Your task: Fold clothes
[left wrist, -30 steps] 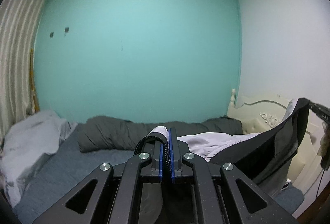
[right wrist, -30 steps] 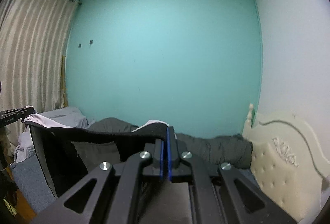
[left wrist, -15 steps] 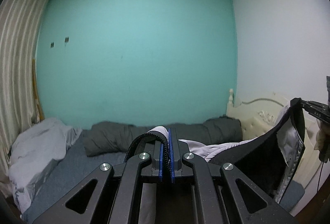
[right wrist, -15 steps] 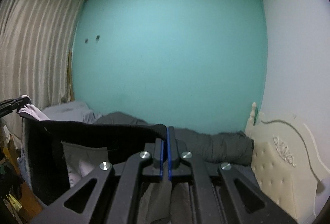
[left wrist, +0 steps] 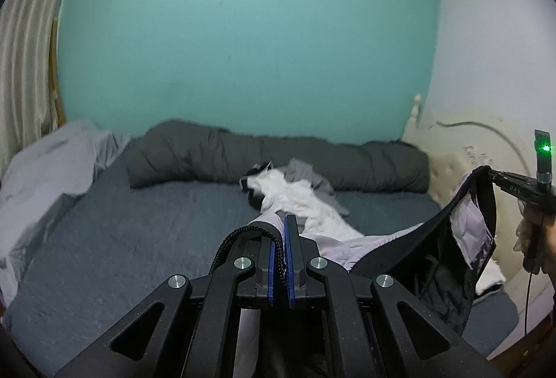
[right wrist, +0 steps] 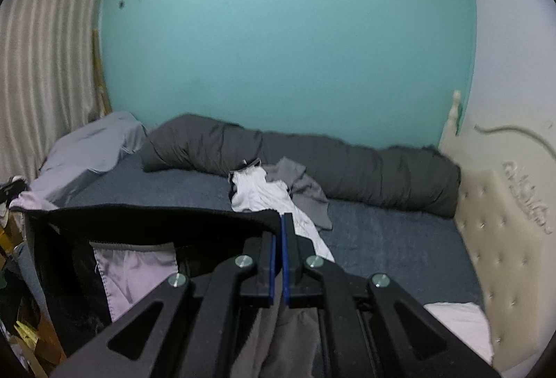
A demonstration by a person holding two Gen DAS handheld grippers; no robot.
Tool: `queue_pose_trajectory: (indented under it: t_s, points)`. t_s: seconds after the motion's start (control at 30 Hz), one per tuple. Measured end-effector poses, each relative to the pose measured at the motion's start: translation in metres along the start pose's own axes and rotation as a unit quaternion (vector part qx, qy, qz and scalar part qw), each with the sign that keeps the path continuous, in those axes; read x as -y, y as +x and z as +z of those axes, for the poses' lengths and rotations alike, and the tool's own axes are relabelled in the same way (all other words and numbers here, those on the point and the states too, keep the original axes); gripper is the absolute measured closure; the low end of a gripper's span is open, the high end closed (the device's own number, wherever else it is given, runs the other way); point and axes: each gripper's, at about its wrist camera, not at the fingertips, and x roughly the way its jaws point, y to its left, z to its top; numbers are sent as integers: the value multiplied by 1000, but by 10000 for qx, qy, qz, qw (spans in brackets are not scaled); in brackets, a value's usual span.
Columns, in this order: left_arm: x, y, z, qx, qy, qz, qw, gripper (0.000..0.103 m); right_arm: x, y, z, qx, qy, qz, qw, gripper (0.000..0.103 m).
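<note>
Left wrist view: left gripper (left wrist: 281,232) pinching waistband of black shorts (left wrist: 441,277), lilac-lined, stretched toward 3 o'clock; right gripper (right wrist: 280,228) pinching the opposite waistband end; white garment (right wrist: 264,197) at 12 o'clock on blue bed (right wrist: 382,239); grey duvet roll (left wrist: 278,159) beyond.
</note>
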Motion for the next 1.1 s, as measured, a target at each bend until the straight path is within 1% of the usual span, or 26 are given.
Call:
queue_pose_trajectory:
  t_s: [0.1,0.23,0.4,0.47,0.57,0.63,0.8,0.9,1.0,1.07,1.1]
  points:
    - [-15,59,-10,-235,-150,43,9996,98,5,66,-4,-258,22,-85,9996,101]
    - [-35,139,-22,-496,-329,57,9982,98,19,143,-10,-526,121,-175,9984,101]
    - [-42,223,-37,-775,-332,147,9963,98,36,234,-27,-842,267,-284,9957,101]
    - [-43,262,-47,-977,-313,157,9946,98,42,270,-40,-1029,302,-331,9937,101]
    - [-44,315,-69,-1304,-292,169,9909,98,49,318,-72,-1280,353,-340,9906,101]
    - [-45,343,-84,-1498,-295,169,9881,98,53,346,-94,-1451,370,-351,9881,101]
    - [-49,412,-133,-1975,-213,286,9797,98,66,400,-146,-1833,472,-394,9811,101]
    - [-50,440,-157,-2194,-175,310,9750,98,72,428,-174,-2053,531,-387,9765,101]
    - [-48,463,-178,-2438,-134,242,9694,98,70,440,-194,-2252,566,-230,9724,100]
    - [-46,474,-191,-2569,-192,93,9662,97,69,449,-208,-2384,589,-126,9693,93]
    - [-44,478,-197,-2616,-195,37,9650,97,68,453,-215,-2450,600,-73,9676,87]
